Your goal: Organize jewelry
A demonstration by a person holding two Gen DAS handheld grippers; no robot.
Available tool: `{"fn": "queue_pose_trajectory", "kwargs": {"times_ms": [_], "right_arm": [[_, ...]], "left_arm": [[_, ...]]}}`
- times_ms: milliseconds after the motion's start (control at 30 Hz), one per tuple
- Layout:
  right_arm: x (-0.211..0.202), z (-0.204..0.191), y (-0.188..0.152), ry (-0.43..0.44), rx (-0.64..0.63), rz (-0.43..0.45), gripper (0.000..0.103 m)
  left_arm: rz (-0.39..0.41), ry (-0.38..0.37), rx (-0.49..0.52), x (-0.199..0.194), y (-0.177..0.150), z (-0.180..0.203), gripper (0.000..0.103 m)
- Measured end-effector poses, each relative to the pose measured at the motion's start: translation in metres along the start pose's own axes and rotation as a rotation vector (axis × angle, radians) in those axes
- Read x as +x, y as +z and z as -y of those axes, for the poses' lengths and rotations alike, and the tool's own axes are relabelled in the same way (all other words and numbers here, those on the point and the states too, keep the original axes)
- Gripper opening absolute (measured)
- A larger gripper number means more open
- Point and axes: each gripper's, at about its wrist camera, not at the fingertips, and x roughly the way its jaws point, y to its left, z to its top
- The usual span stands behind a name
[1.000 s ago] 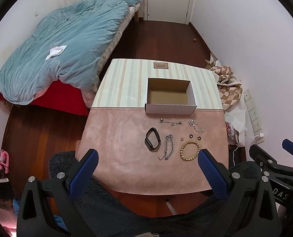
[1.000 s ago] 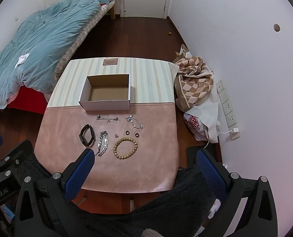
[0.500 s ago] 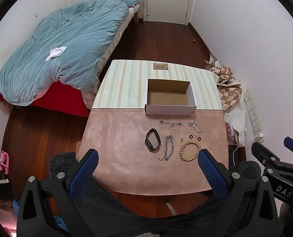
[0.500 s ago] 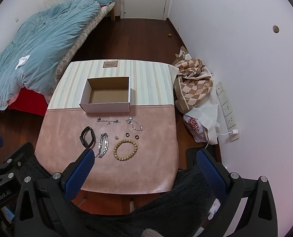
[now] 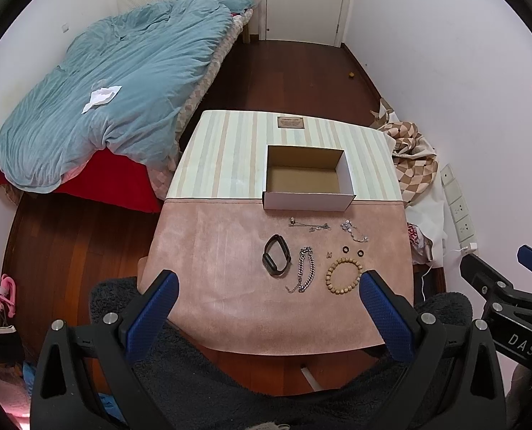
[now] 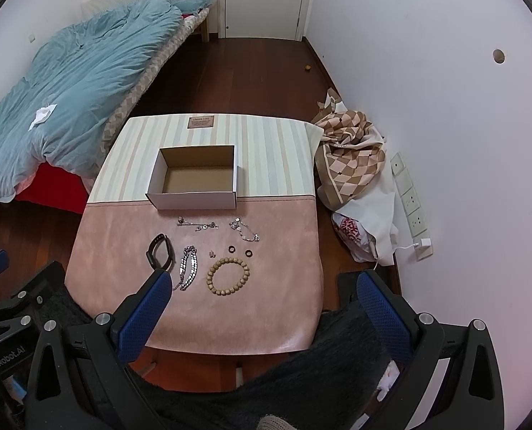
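Bedroom, blue duvet on bed, small table (image 5: 208,251) with pink mat in front. Empty cardboard box (image 5: 307,200) at mat's far edge; jewelry laid out just before it: black band (image 5: 276,255), silver chain (image 5: 304,274), bead bracelet (image 6: 227,275), two thin chains, two dark rings. Nothing boxed yet. Best bet: drop low over one piece, pinch its edge, lift clear of neighbours. Left gripper (image 5: 266,288) spread wide, empty, high above table. Right gripper (image 6: 262,288) likewise wide, holding nothing.

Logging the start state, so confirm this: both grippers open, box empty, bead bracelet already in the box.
Wrong on the bracelet. The bead bracelet lies on the pink mat, on the near side of the box, as the right wrist view shows. The box is empty, and both grippers are open.
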Motion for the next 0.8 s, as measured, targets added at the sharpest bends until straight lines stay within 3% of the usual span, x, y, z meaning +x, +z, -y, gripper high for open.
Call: {"fn": "queue_pose_trajectory", "kwargs": {"times_ms": [800], "right_arm": [[-0.0084, -0.0005, -0.0012, 0.001, 0.001, 0.012, 0.103]], "left_arm": [[0.019, -0.01, 0.015, -0.0078, -0.0026, -0.0008, 0.103]]}}
